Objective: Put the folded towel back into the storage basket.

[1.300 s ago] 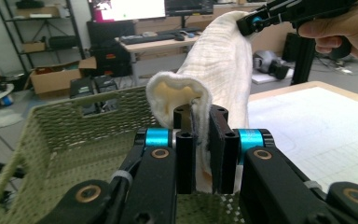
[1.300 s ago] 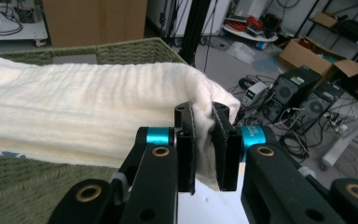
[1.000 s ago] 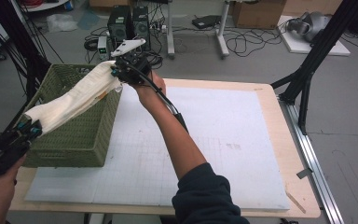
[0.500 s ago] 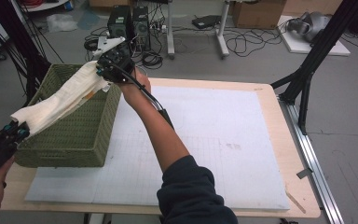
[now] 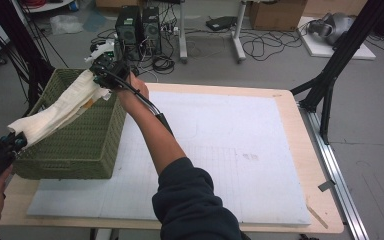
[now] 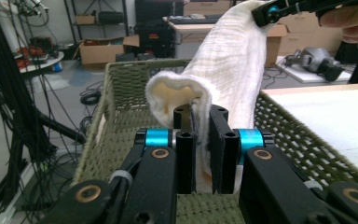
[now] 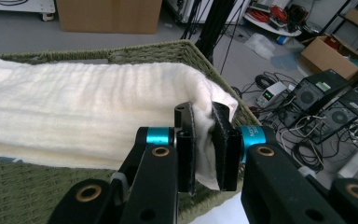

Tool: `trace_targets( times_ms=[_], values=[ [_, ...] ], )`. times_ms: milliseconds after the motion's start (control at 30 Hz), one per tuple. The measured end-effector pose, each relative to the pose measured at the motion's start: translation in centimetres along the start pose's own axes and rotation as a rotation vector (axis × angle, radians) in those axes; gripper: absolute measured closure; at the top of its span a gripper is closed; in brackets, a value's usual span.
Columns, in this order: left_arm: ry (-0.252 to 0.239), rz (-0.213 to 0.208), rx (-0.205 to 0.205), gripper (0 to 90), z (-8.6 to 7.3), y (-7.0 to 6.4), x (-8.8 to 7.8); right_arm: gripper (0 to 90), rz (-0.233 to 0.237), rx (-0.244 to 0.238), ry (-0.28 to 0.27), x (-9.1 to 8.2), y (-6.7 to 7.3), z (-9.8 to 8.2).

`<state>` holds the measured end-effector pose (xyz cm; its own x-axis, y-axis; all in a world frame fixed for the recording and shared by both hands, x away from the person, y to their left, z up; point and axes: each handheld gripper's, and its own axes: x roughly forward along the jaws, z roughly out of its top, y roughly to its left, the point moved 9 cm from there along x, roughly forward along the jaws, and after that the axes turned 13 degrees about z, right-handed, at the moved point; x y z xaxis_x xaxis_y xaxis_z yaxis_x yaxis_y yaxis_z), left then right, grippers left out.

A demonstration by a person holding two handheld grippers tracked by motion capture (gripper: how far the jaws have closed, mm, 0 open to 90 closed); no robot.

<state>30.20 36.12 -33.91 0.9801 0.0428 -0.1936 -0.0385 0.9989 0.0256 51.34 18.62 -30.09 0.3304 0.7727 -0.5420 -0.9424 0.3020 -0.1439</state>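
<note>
The left claw [image 5: 16, 142] and right claw [image 5: 101, 76] each pinch an end of the towel [image 5: 60, 107], stretched between them above the basket [image 5: 87, 145]; judged next: lower both, then release inside.

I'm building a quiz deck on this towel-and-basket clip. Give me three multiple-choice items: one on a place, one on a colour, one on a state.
1. Where does the towel hang?
A. flat on the white mat
B. stretched above the basket
C. on the floor

2. What colour is the basket?
A. green
B. red
C. blue

3. How is the towel held?
A. by one gripper
B. by neither gripper
C. by both, one at each end

Key: 1 B, it spans over the basket's open top; 2 A, the woven walls are olive green; 3 C, the left gripper and the right gripper each pinch an end.
</note>
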Motion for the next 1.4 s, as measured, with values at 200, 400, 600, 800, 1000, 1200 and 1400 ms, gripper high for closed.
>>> trace_targets(
  times_ms=[200,400,600,800,1000,1200,1400],
  values=[
    [0.025,0.017,0.001,82.1,-0.8,0.7,0.8,81.7,0.003,0.007,0.019,1.4,-0.1,-0.5],
    [0.051,0.03,0.0,82.0,-1.4,1.2,1.4,81.7,0.005,0.009,0.026,2.2,0.0,-0.6],
    [0.093,0.026,-0.033,47.7,-2.0,1.8,1.9,63.1,-0.008,0.037,0.069,3.3,-0.4,-1.9],
    [0.034,0.043,-0.041,42.3,-0.4,2.4,0.7,58.3,-0.007,0.034,0.06,2.2,-0.7,-2.7],
    [0.002,0.01,-0.044,41.7,0.5,1.2,0.1,55.1,-0.016,0.057,0.019,-0.8,-1.3,-3.6],
    [-0.027,-0.08,-0.052,35.2,0.9,-1.5,0.1,42.9,-0.027,0.073,-0.028,-4.4,-1.5,-5.0],
    [-0.023,-0.176,-0.028,29.2,1.1,-5.0,0.6,32.5,-0.01,0.106,-0.049,-7.8,-1.2,-8.0]
  ],
)
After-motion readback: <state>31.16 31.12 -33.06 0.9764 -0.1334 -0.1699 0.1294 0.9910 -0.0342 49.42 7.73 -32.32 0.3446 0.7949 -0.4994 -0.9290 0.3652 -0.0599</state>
